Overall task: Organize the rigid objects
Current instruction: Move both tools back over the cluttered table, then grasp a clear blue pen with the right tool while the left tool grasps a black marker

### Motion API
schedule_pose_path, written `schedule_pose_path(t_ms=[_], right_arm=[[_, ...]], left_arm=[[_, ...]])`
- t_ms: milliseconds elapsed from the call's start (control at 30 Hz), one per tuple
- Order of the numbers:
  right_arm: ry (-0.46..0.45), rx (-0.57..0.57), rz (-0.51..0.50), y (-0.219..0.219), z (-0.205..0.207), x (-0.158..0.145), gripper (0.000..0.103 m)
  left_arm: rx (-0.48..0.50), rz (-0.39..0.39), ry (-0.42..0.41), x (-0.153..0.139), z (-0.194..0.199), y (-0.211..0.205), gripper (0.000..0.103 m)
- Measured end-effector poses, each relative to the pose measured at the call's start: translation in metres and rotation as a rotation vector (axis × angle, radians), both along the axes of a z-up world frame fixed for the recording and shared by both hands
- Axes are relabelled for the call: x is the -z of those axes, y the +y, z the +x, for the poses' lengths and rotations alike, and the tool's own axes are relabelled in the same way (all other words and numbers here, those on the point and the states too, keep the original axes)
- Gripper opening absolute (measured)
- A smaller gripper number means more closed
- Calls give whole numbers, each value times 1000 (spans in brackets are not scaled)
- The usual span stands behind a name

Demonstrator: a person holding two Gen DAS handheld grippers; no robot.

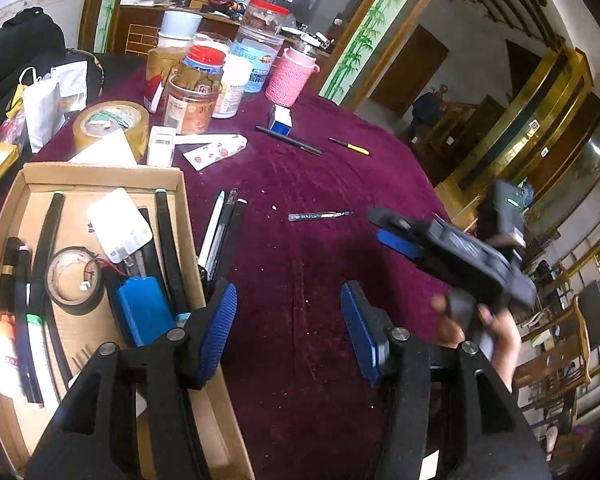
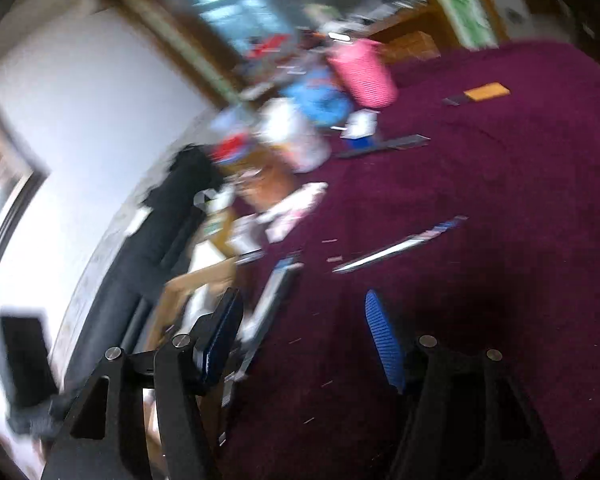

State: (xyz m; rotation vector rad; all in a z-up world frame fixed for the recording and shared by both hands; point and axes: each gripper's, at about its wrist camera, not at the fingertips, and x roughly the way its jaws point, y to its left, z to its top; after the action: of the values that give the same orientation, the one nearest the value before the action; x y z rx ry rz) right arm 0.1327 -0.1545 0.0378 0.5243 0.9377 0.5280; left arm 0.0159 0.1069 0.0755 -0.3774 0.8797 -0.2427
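On the table (image 1: 320, 184), a cardboard box (image 1: 100, 178) at the left holds a tape roll (image 1: 74, 280) and battery pack (image 1: 144, 308), pens (image 1: 220, 232) lie just right of it, and jars (image 1: 196, 92) stand behind.

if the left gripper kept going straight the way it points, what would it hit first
Probably bare tablecloth: the left gripper is open and empty, and nothing lies between its fingers. The clear pen lies further along, slightly right, though depth is unclear.

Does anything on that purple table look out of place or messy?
Yes. Several pens lie scattered on the purple cloth rather than in the cardboard box, a few more lean against its outer side, and small white crumbs dot the cloth.
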Motion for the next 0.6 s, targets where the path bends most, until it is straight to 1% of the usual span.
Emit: schedule_pose_path(t_ms=[33,133,267,300,367,433,500,600], right_arm=[[48,34,12,-2,12,8,58],[129,93,-20,5,36,25,58],[190,120,-94,26,54,39,54],[194,120,-122,34,58,41,52],[200,163,-201,45,64,43,51],[222,212,-212,49,68,47,51],[208,249,-267,57,70,47,51],[161,254,-405,76,73,46,50]], left_arm=[[3,-3,3,1,0,-1,53],[3,4,-2,2,-2,-1,53],[-9,-1,-9,3,-8,9,53],[-13,-5,-8,4,-9,12,53],[-29,-10,0,6,-9,18,53],[-31,-13,9,8,-10,21,53],[-27,-20,8,8,-12,24,53],[-26,-21,1,8,-15,27,53]])
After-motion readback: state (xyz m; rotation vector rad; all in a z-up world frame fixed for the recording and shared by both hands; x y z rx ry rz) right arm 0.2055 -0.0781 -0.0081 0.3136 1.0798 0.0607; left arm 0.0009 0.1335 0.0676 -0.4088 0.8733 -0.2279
